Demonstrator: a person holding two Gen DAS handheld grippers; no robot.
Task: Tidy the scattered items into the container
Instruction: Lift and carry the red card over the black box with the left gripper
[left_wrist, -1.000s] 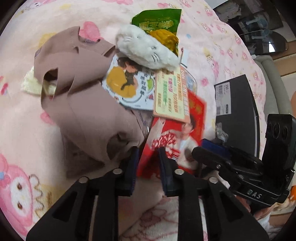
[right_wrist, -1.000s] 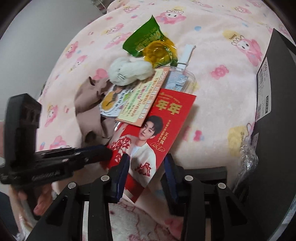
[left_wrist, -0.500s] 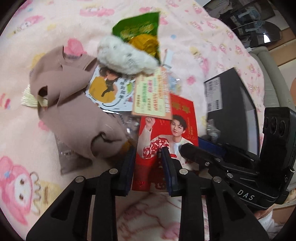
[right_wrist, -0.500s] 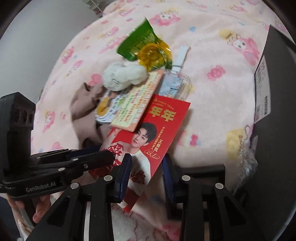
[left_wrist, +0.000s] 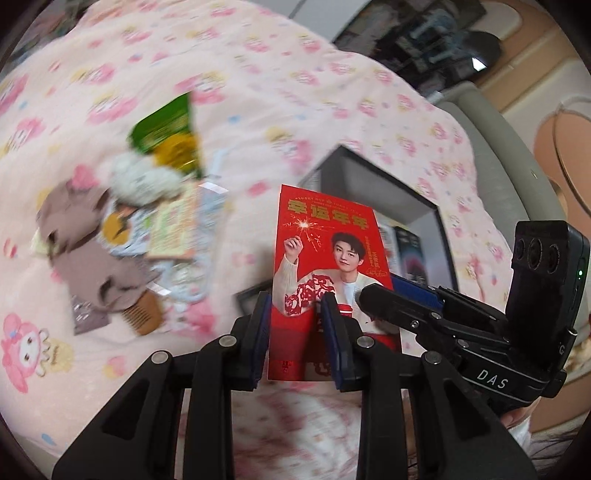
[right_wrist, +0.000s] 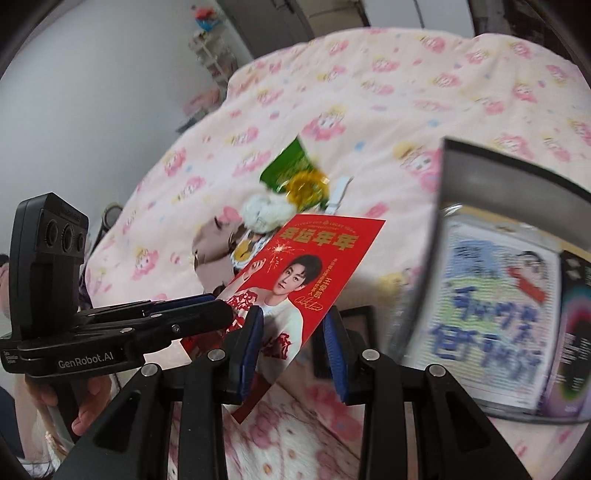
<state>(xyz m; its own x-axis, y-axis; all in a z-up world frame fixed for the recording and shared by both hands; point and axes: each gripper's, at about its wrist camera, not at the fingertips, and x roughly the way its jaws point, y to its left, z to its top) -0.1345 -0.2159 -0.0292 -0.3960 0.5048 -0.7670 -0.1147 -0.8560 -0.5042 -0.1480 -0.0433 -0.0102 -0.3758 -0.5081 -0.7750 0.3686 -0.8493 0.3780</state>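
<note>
- Looking across the bed from my left, I see a pink blanket (left_wrist: 258, 74) with cartoon figures covering the whole surface, soft and rumpled.
- On its left side lies the blurred pile: a brown cloth (left_wrist: 92, 254), a wooden comb (left_wrist: 142, 314) at its lower edge, a white plush (left_wrist: 144, 181), a green packet (left_wrist: 166, 125) and some printed leaflets.
- My left gripper (left_wrist: 294, 299) has its fingers drawn close, and they seem to pinch the left edge of the red card (left_wrist: 317, 236).
- That card is up off the blanket, face toward me, between the pile and the box.
- My right gripper (left_wrist: 364, 293) comes in from the right; its jaws have just been closing with the card between them, and they appear to nip its right edge.
- Just behind the card sits the black box (left_wrist: 369, 173), open, with printed things already inside.
- Beyond the blanket's right edge runs a grey padded rim (left_wrist: 491, 147), with dark shelving (left_wrist: 424, 29) further back.
</note>
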